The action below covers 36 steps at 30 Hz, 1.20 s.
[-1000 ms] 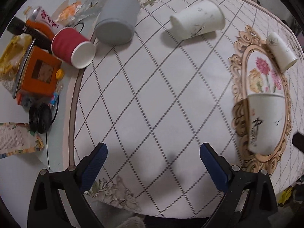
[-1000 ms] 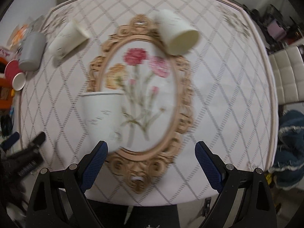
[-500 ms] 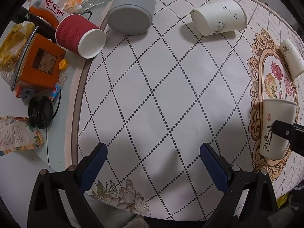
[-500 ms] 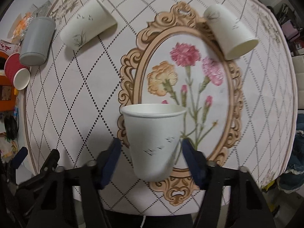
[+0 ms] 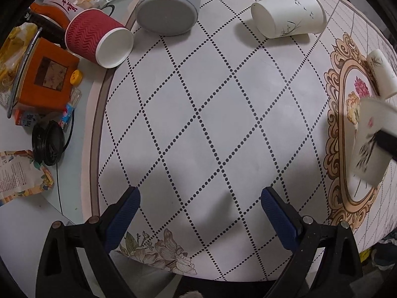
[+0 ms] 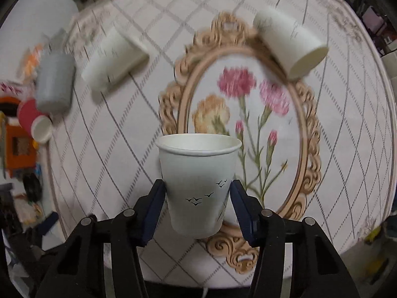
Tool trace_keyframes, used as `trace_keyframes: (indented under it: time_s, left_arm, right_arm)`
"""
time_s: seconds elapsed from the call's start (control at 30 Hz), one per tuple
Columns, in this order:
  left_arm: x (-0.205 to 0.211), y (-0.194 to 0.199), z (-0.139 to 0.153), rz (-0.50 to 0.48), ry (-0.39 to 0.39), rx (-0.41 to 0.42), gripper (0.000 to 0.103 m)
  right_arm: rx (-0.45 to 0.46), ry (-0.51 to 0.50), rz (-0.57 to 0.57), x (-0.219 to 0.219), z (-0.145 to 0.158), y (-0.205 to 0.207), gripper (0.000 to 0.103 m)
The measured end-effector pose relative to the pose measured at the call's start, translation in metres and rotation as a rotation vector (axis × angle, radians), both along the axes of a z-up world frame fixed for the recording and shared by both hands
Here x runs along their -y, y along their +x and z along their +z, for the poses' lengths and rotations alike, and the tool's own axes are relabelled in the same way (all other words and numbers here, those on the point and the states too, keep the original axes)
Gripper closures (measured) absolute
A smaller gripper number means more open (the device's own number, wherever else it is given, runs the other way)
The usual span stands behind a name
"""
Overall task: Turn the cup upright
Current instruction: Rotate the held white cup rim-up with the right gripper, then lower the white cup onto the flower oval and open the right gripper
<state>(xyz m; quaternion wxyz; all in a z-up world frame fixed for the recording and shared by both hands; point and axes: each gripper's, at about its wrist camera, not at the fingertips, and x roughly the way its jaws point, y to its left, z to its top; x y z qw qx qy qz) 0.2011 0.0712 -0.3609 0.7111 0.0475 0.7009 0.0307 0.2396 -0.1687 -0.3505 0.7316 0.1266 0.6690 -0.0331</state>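
Now right gripper (image 6: pixel 197 193) clamps white cup (image 6: pixel 198 178) mouth-up between blue pads; left gripper (image 5: pixel 199 202) spread wide, holding nothing.

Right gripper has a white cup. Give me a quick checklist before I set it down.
1. Right gripper shut on held cup: ok.
2. Held cup mouth up: ok.
3. Cup clear of table: cannot tell, view blurred.
4. Floral oval beneath free of other cups: ok.
5. Left gripper open, holding nothing: ok.
6. Other cups upright: not ok; white cup and red cup lie on their sides.
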Motion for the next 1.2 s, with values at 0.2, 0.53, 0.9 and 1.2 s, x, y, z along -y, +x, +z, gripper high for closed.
trace_keyframes:
  time_s: [0.2, 0.53, 0.9, 1.2]
  left_arm:
    - [0.009, 0.023, -0.007, 0.009, -0.016, -0.026, 0.004]
    - [0.022, 0.045, -0.025, -0.032, 0.029, 0.0, 0.004]
    - [0.016, 0.014, -0.02, -0.048, 0.031, 0.023, 0.004]
    - [0.016, -0.023, 0.022, -0.061, 0.023, 0.106, 0.004]
  right_arm:
    - [0.309, -0.076, 0.004, -0.003, 0.036, 0.005, 0.047]
    - [0.559, -0.25, 0.038, -0.028, -0.002, 0.01, 0.047]
    - [0.555, -0.262, 0.052, -0.031, -0.011, -0.029, 0.044]
    - [0.517, -0.232, 0.011, -0.018, 0.004, -0.063, 0.028]
